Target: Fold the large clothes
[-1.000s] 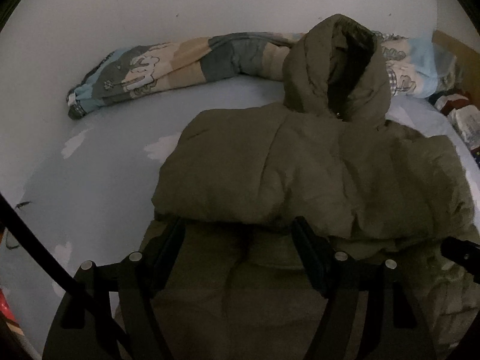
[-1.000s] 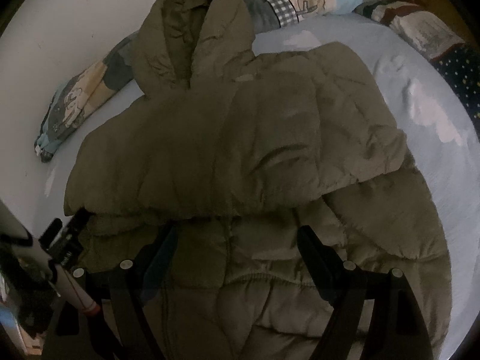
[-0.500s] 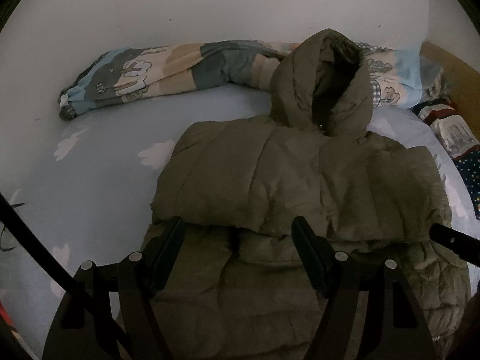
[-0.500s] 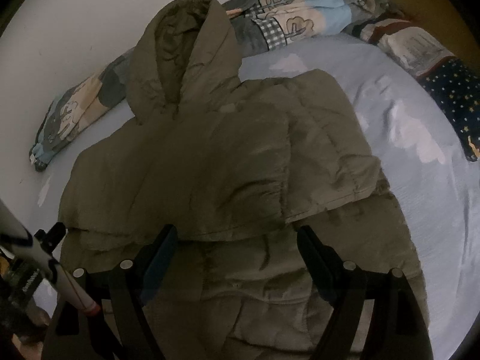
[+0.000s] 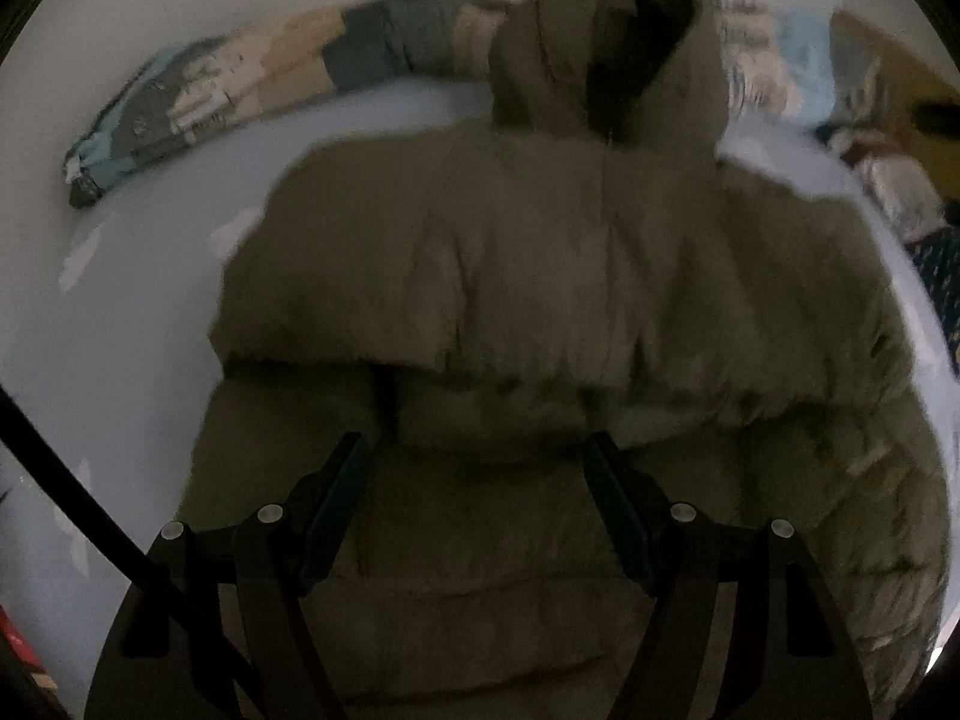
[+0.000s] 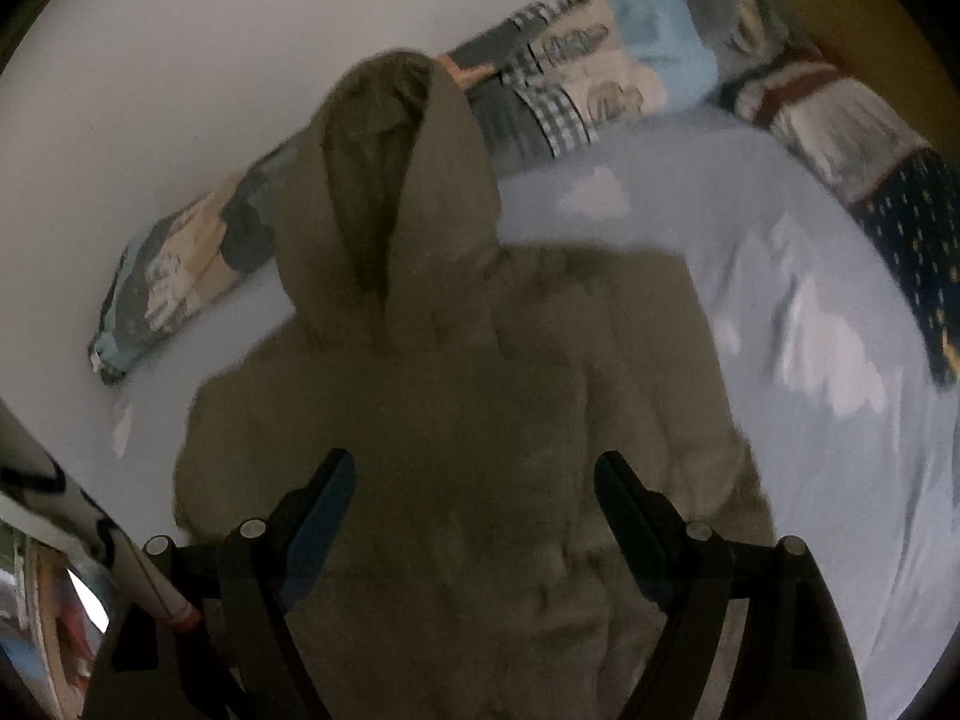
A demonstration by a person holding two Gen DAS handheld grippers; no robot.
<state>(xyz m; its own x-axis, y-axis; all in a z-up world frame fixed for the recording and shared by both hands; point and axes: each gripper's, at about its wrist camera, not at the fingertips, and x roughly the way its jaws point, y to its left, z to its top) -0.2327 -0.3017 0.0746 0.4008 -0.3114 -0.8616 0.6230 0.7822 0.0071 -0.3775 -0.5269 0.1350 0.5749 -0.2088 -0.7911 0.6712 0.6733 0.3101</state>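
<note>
On the pale blue bed (image 5: 138, 312), a rolled patterned quilt (image 5: 240, 84) lies far left against the wall, and the olive padded jacket (image 5: 540, 276) sits in the middle, sleeves folded across its chest, hood (image 5: 606, 54) pointing far. Left claw (image 5: 480, 480) hangs released over the near hem, grasping nothing; right claw (image 6: 474, 492) likewise gapes empty above the jacket's middle. Judging by the lie, the hem fold comes next: pinch both near corners together, lift evenly, and lay the hem up to the shoulders so the puffy fill does not slide or spring back
</note>
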